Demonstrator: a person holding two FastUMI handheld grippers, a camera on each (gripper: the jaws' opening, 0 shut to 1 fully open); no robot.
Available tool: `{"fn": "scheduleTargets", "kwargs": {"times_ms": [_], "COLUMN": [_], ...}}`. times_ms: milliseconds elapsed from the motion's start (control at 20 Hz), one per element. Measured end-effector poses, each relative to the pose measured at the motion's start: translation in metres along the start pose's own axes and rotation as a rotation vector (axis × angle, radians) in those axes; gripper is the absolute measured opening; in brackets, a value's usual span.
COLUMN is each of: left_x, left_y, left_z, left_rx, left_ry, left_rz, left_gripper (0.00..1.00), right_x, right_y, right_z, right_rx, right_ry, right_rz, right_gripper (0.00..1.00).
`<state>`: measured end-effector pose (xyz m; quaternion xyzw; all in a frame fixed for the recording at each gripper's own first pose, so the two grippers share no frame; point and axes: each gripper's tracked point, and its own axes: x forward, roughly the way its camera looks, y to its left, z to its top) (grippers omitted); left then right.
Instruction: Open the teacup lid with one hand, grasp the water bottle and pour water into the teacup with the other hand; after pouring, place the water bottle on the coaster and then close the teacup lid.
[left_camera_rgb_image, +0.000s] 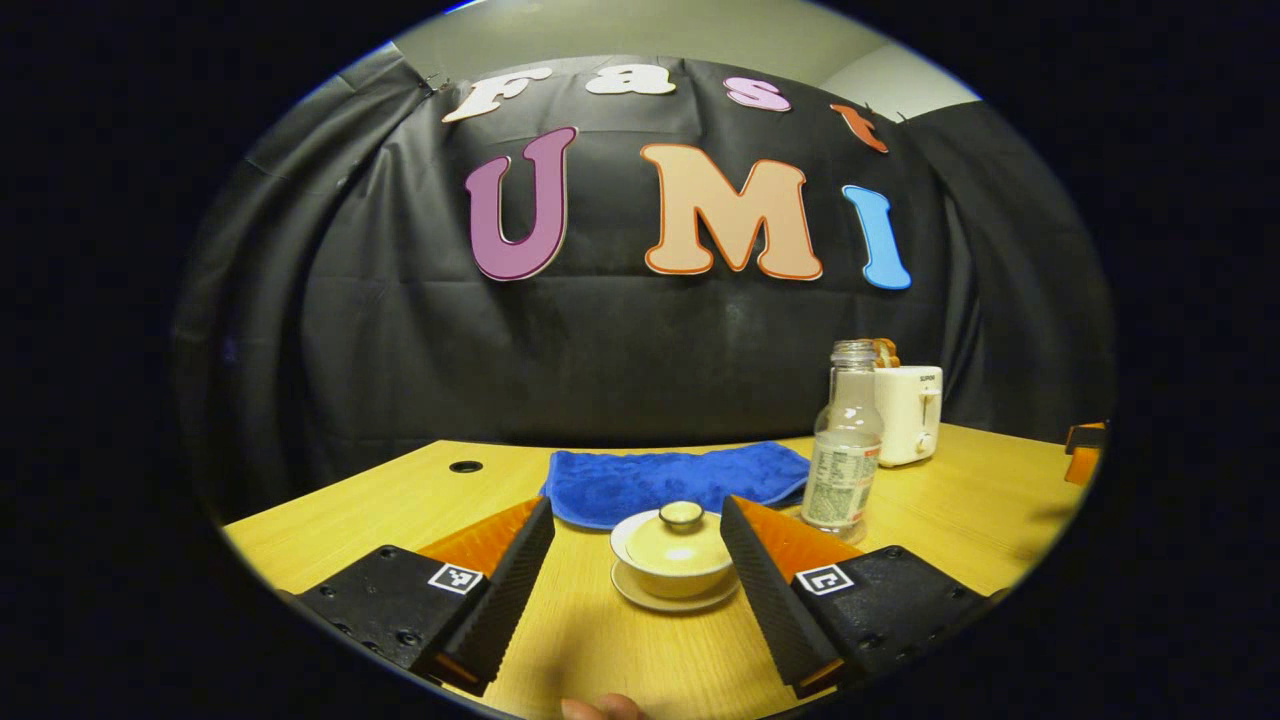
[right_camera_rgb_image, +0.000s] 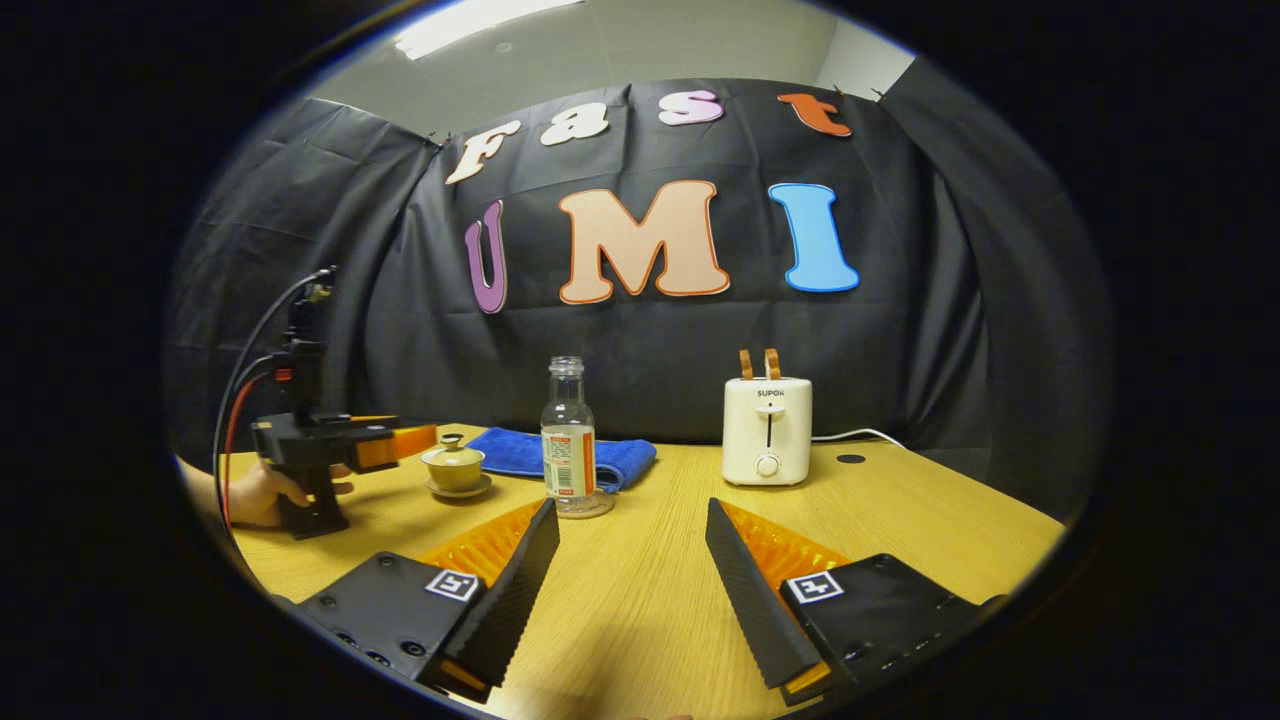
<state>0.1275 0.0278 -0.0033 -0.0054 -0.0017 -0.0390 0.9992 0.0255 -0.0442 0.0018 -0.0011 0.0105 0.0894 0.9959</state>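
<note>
A pale yellow teacup (left_camera_rgb_image: 675, 562) with its lid (left_camera_rgb_image: 681, 517) on rests on a saucer, straight ahead of my open left gripper (left_camera_rgb_image: 637, 520), a little beyond its fingertips. To its right stands a clear, capless water bottle (left_camera_rgb_image: 845, 452). In the right gripper view the bottle (right_camera_rgb_image: 568, 437) stands on a round coaster (right_camera_rgb_image: 586, 507), and the teacup (right_camera_rgb_image: 455, 467) sits left of it. My right gripper (right_camera_rgb_image: 632, 520) is open and empty, short of the bottle. A hand holds the left gripper (right_camera_rgb_image: 395, 442), which points at the teacup.
A folded blue cloth (left_camera_rgb_image: 672, 480) lies behind the teacup and bottle. A cream toaster (right_camera_rgb_image: 767, 428) with two slices in it stands at the back right, its cord trailing right. The wooden table (right_camera_rgb_image: 640, 600) has a cable hole (left_camera_rgb_image: 465, 466) at the far left.
</note>
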Motion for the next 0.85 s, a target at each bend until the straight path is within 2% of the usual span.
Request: {"fn": "scheduleTargets", "kwargs": {"times_ms": [150,350,500,700,850], "left_x": [-0.044,-0.098,-0.127,-0.151,-0.153], "left_y": [-0.004,-0.002,-0.011,-0.017,-0.021], "left_z": [0.002,0.003,0.004,0.004,-0.001], "left_rx": [0.001,0.005,0.008,0.007,0.011], "left_ry": [-0.002,-0.003,-0.005,-0.005,0.014], "left_rz": [-0.005,0.044,0.047,0.063,0.050], "left_gripper": [0.95,0.95,0.95,0.95,0.95], "right_x": [-0.006,-0.020,-0.033,-0.051,-0.060], "right_y": [0.004,0.011,0.020,0.033,0.033], "right_z": [0.000,0.000,0.000,-0.005,0.002], "right_rx": [0.001,0.000,0.000,0.003,0.002], "right_ry": [0.000,0.001,0.003,0.026,0.001], "right_rz": [-0.005,-0.025,-0.030,-0.015,-0.020], "right_gripper": [0.99,0.99,0.97,0.94,0.95]}}
